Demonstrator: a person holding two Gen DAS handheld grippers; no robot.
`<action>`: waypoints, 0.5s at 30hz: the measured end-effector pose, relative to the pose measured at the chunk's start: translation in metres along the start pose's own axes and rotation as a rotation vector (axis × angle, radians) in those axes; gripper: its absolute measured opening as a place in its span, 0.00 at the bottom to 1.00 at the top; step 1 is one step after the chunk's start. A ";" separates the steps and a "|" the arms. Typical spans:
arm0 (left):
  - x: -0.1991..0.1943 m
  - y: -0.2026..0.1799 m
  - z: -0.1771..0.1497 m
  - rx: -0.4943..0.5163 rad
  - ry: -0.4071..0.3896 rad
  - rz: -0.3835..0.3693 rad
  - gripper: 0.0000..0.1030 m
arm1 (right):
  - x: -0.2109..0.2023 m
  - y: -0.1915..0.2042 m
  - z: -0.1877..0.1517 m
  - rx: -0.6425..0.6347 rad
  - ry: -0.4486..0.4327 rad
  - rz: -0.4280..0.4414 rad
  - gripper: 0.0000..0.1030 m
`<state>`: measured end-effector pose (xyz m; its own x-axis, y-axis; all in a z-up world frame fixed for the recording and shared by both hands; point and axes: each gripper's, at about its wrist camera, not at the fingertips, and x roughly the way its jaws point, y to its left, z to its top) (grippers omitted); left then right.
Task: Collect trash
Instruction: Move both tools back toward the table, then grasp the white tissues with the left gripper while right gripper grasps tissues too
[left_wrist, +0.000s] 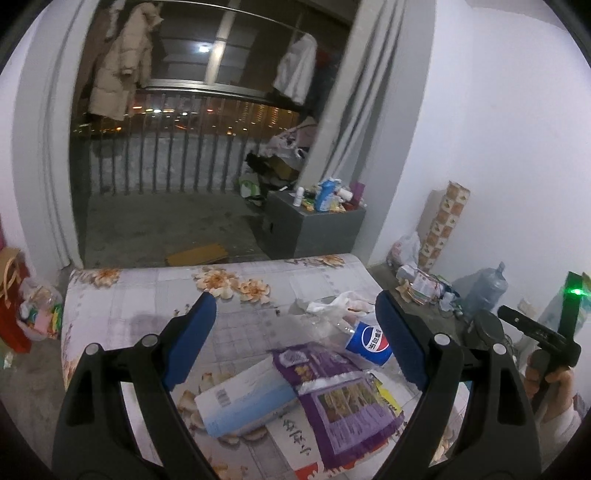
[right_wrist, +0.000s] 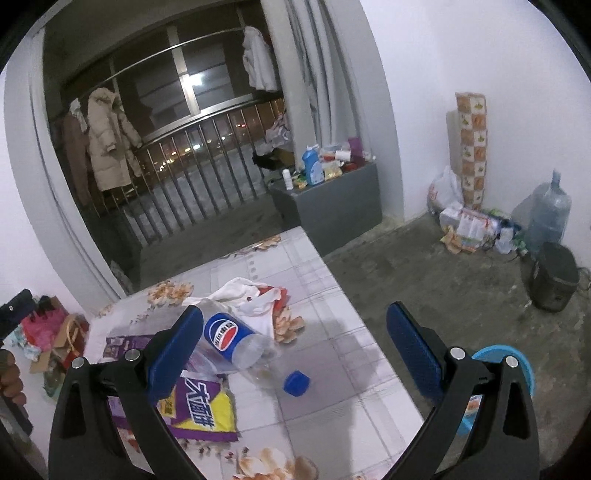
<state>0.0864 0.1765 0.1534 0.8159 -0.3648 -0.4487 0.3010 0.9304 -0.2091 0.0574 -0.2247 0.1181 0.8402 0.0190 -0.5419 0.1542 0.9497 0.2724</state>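
Trash lies on a table with a floral cloth (left_wrist: 140, 295). In the left wrist view a purple snack bag (left_wrist: 343, 402), a white and pale blue box (left_wrist: 243, 402), a Pepsi bottle (left_wrist: 369, 343) and a white plastic bag (left_wrist: 340, 304) lie between the fingers. My left gripper (left_wrist: 295, 332) is open above them, empty. In the right wrist view the Pepsi bottle (right_wrist: 232, 343) lies on its side, a blue cap (right_wrist: 296, 383) beside it, the purple bag (right_wrist: 199, 410) to the left, a white and red bag (right_wrist: 255, 299) behind. My right gripper (right_wrist: 295, 354) is open, empty, above the cap.
A blue bin (right_wrist: 517, 373) stands on the floor right of the table (right_wrist: 351, 387). A grey cabinet (right_wrist: 332, 206) with bottles, a water jug (right_wrist: 546, 214), a black appliance (right_wrist: 554, 277) and bags along the wall (right_wrist: 465, 221) are beyond. A balcony railing (left_wrist: 166, 162) is behind.
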 end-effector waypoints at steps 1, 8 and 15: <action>0.008 -0.003 0.005 0.020 0.009 -0.014 0.81 | 0.005 0.000 0.001 0.009 0.009 0.005 0.93; 0.093 -0.031 0.047 0.194 0.155 -0.153 0.74 | 0.051 -0.003 0.016 0.042 0.080 0.045 0.80; 0.212 -0.078 0.055 0.396 0.387 -0.252 0.61 | 0.117 0.003 0.024 0.042 0.216 0.151 0.61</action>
<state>0.2626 0.0284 0.1226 0.4793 -0.4928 -0.7262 0.6828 0.7293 -0.0441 0.1682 -0.2272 0.0748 0.7254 0.2302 -0.6486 0.0610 0.9172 0.3937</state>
